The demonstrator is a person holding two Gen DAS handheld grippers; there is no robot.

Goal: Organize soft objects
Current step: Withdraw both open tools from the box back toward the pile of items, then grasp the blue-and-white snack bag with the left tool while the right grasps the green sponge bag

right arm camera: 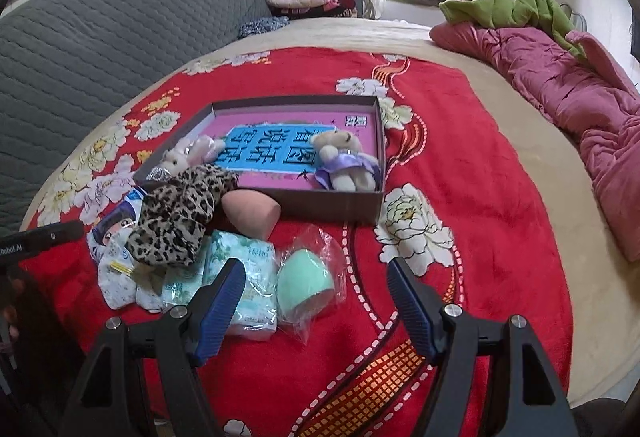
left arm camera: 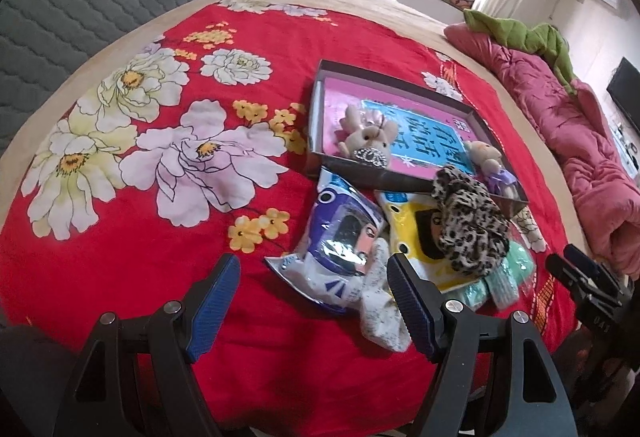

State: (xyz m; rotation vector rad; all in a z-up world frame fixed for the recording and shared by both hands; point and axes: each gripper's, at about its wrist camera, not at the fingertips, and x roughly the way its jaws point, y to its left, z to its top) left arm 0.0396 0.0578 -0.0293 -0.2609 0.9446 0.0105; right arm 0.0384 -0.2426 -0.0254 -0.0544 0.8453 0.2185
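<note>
Both grippers, left (left arm camera: 312, 291) and right (right arm camera: 316, 291), hover with fingers apart and empty; box (right arm camera: 332, 207) with 2 plush toys at 12 o'clock.

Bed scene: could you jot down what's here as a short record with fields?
surface: red flowered blanket
box: open, holds a rabbit plush and a bear plush
in front of box: leopard scrunchie, pink sponge, green sponge in clear wrap, tissue pack, blue packet
left hand-held gripper: open, empty
right hand-held gripper: open, empty
</note>
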